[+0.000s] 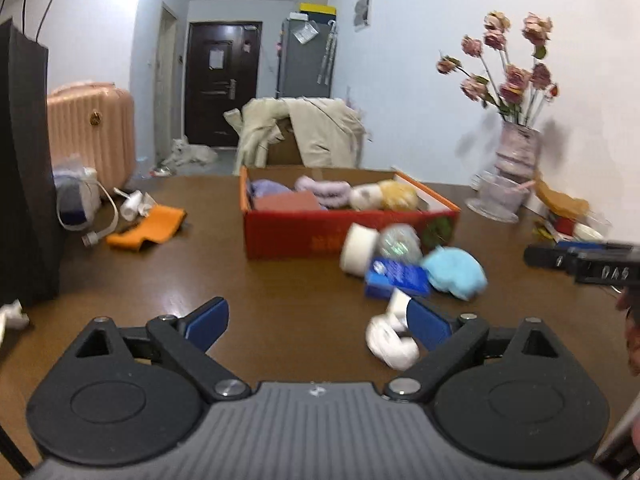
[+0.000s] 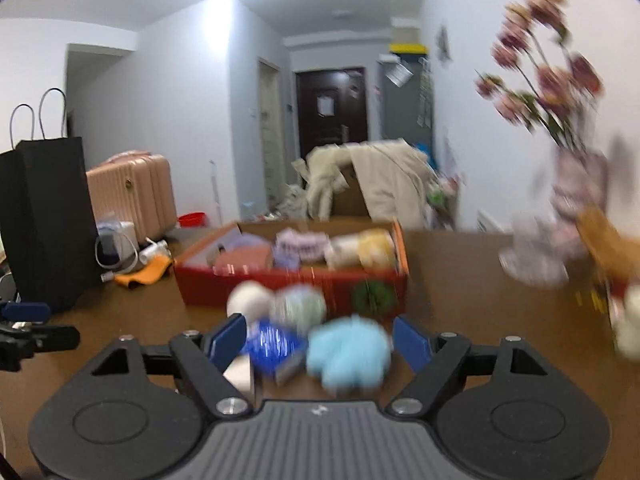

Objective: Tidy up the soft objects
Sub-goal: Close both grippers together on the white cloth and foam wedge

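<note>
A red cardboard box stands mid-table holding a purple cloth, a pink scrunchie and a yellow-and-white plush. In front of it lie a white roll, a shiny ball, a blue packet and a light blue fluffy thing. My left gripper is open over bare table, with a white soft thing beside its right finger. My right gripper is open; the light blue fluffy thing and blue packet lie between its fingers, blurred and not pressed.
An orange cloth and a charger with cable lie at the left by a black paper bag. A flower vase and glass dish stand at the right. A coat-draped chair is behind the table.
</note>
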`<state>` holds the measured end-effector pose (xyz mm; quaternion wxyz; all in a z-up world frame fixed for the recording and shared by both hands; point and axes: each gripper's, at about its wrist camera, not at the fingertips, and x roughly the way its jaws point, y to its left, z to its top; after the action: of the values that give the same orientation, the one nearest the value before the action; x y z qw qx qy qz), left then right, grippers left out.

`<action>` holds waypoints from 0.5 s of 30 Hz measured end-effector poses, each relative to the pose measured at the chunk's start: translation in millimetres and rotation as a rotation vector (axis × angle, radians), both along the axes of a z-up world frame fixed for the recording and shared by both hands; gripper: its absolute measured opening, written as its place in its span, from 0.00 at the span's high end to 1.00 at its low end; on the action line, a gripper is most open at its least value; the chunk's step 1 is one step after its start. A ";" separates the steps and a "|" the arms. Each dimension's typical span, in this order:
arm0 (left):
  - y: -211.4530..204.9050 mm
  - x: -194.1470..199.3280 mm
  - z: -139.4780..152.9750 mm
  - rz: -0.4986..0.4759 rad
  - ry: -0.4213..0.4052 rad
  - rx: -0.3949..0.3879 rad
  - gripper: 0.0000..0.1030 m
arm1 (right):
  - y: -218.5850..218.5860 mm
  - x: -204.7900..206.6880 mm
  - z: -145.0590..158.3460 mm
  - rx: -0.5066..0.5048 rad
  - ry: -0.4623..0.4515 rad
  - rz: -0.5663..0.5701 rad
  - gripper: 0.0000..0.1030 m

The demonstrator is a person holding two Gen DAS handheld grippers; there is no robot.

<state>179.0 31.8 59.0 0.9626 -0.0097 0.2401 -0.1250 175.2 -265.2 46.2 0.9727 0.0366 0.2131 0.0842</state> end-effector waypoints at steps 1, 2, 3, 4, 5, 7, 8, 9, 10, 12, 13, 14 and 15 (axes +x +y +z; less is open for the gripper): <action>-2.0 -1.8 -3.7 -0.011 0.012 -0.007 0.05 | -1.0 -5.2 -6.1 0.000 0.015 -0.007 0.22; -4.5 -2.3 -7.3 -0.018 0.020 -0.012 0.05 | -3.2 -7.4 -10.0 -0.002 0.024 -0.013 0.22; -8.2 -2.1 -11.8 -0.023 0.027 -0.014 0.05 | -5.0 -8.3 -13.5 -0.007 0.027 -0.016 0.23; -13.2 -1.4 -17.8 -0.027 0.030 -0.011 0.06 | -7.3 -7.8 -16.2 -0.010 0.027 -0.021 0.23; -18.8 0.2 -22.2 -0.030 0.029 -0.012 0.07 | -8.1 -5.0 -18.4 -0.007 0.029 -0.021 0.24; -33.4 5.2 -33.0 -0.058 0.031 -0.027 0.14 | -6.4 -0.2 -22.5 0.005 0.033 0.014 0.32; -40.6 9.3 -37.6 -0.069 0.037 -0.031 0.22 | -4.5 2.3 -24.5 0.006 0.031 0.045 0.33; -48.8 14.9 -43.4 -0.078 0.046 -0.030 0.28 | -1.2 6.2 -26.9 0.005 0.027 0.087 0.35; -55.1 19.7 -48.5 -0.077 0.055 -0.026 0.31 | 2.7 11.0 -29.0 -0.002 0.024 0.128 0.37; -69.3 32.1 -59.2 -0.049 0.083 0.010 0.39 | 11.0 21.7 -35.3 -0.021 0.030 0.202 0.40; -73.9 37.0 -62.5 -0.028 0.092 0.023 0.39 | 15.0 28.4 -35.8 -0.025 0.035 0.226 0.40; -77.1 42.9 -66.0 0.003 0.107 0.031 0.39 | 18.1 35.0 -37.4 -0.027 0.041 0.247 0.41; -79.2 49.4 -68.8 0.034 0.126 0.041 0.40 | 20.6 41.9 -37.6 -0.030 0.045 0.265 0.41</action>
<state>228.4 -47.5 -9.8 0.9475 -0.0018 0.3027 -0.1029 217.1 -244.6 8.6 0.9485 -0.0045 0.2389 0.2081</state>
